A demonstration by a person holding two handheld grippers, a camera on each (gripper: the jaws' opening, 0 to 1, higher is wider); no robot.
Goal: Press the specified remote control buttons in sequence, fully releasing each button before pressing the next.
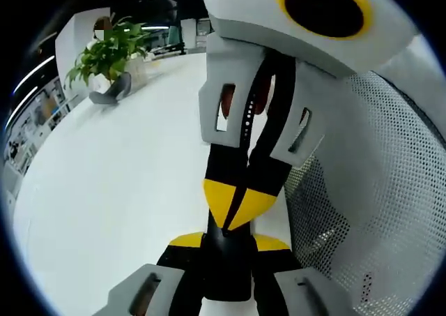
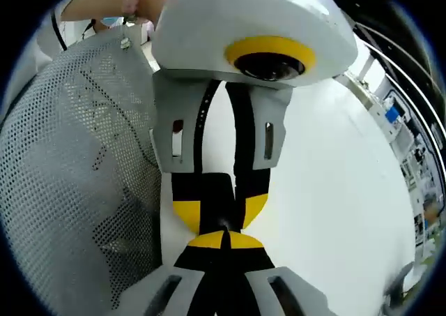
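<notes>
White table (image 1: 104, 183) spreads under me, with a mesh chair back (image 1: 380, 190) beside it. My left gripper (image 1: 228, 243) is clamped around the black remote control (image 1: 226, 274). My right gripper (image 1: 237, 203), jaws pinched together, touches the remote's end. The left gripper view shows a potted plant (image 1: 111, 51); the right gripper view shows a person's hand (image 2: 132, 2).

The slim black plastic remote control (image 1: 226, 274) is pinched between the yellow pads of the left gripper (image 1: 228, 245). The closed tips of the right gripper (image 1: 237, 206) touch it. Its buttons are hidden.
</notes>
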